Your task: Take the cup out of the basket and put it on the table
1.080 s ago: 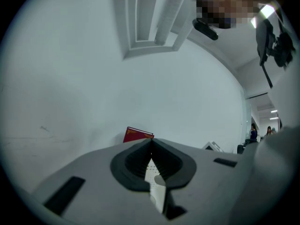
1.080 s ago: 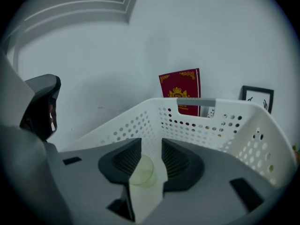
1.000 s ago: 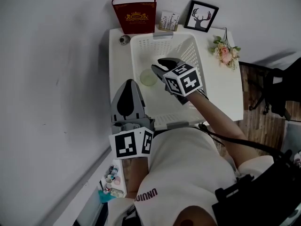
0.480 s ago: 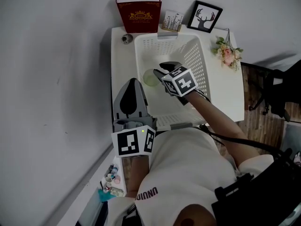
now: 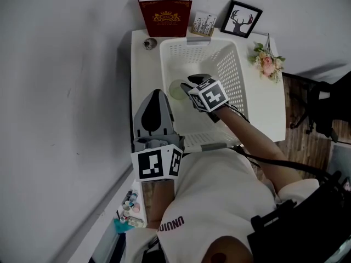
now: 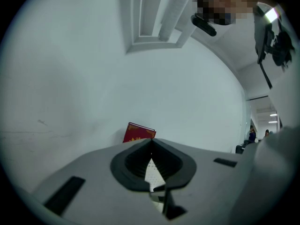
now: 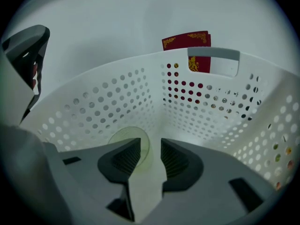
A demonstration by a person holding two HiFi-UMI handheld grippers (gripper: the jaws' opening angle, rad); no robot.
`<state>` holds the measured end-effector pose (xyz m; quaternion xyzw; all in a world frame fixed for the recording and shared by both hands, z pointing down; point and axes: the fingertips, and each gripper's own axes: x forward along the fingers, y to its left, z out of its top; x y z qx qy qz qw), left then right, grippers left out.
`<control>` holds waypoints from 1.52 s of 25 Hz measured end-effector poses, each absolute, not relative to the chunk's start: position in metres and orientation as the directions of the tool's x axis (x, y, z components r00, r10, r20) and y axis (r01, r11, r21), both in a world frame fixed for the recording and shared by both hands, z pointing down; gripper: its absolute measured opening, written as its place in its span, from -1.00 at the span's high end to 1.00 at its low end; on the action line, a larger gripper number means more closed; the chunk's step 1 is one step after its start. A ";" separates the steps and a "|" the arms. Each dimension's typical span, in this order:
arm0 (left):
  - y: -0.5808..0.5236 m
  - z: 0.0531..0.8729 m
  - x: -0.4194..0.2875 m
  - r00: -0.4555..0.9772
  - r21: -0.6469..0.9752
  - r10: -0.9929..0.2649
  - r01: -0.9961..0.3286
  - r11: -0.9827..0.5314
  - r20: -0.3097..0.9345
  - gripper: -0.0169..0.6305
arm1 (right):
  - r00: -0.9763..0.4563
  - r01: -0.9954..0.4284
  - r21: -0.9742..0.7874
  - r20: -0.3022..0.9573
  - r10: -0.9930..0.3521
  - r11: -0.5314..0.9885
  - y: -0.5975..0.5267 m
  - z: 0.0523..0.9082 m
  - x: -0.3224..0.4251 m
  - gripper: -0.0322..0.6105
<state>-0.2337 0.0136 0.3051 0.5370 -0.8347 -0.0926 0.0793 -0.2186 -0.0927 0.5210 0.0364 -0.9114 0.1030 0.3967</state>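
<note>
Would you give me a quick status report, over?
Right hand-held gripper open, jaws just opening, empty. Left hand-held gripper shut. Pale green round cup in white perforated plastic basket, ungripped. Nothing blocking.

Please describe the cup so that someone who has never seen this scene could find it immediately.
Find the white table against the wall, then the white perforated basket on it. Inside, near its left wall, sits a pale green translucent cup; nothing else lies in the basket, and the red book stands outside it.
</note>
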 end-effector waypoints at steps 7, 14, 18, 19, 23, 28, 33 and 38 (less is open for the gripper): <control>0.013 0.304 -0.233 -0.406 0.244 -0.913 -0.883 0.402 0.034 0.91 | -0.668 -0.153 -0.167 0.744 0.023 0.974 -0.090 0.527 -0.217 0.45; 0.013 0.305 -0.233 -0.405 0.247 -0.913 -0.882 0.401 0.035 0.91 | -0.661 -0.151 -0.170 0.749 0.028 0.974 -0.090 0.530 -0.217 0.45; 0.013 0.306 -0.235 -0.408 0.243 -0.912 -0.881 0.405 0.039 0.91 | -0.659 -0.156 -0.162 0.752 0.020 0.974 -0.090 0.531 -0.218 0.51; 0.013 0.306 -0.235 -0.409 0.242 -0.912 -0.881 0.406 0.040 0.91 | -0.659 -0.157 -0.155 0.752 0.014 0.975 -0.091 0.532 -0.218 0.55; 0.013 0.306 -0.235 -0.408 0.242 -0.912 -0.882 0.405 0.039 0.91 | -0.656 -0.157 -0.141 0.755 0.003 0.977 -0.091 0.533 -0.218 0.62; 0.013 0.307 -0.235 -0.408 0.243 -0.912 -0.882 0.405 0.039 0.91 | -0.657 -0.157 -0.140 0.754 0.003 0.978 -0.090 0.534 -0.218 0.68; 0.012 0.307 -0.234 -0.406 0.239 -0.913 -0.883 0.403 0.041 0.91 | -0.657 -0.160 -0.140 0.754 0.001 0.977 -0.089 0.534 -0.217 0.73; 0.012 0.307 -0.234 -0.405 0.233 -0.913 -0.885 0.404 0.045 0.91 | -0.656 -0.158 -0.137 0.755 0.000 0.978 -0.088 0.533 -0.217 0.74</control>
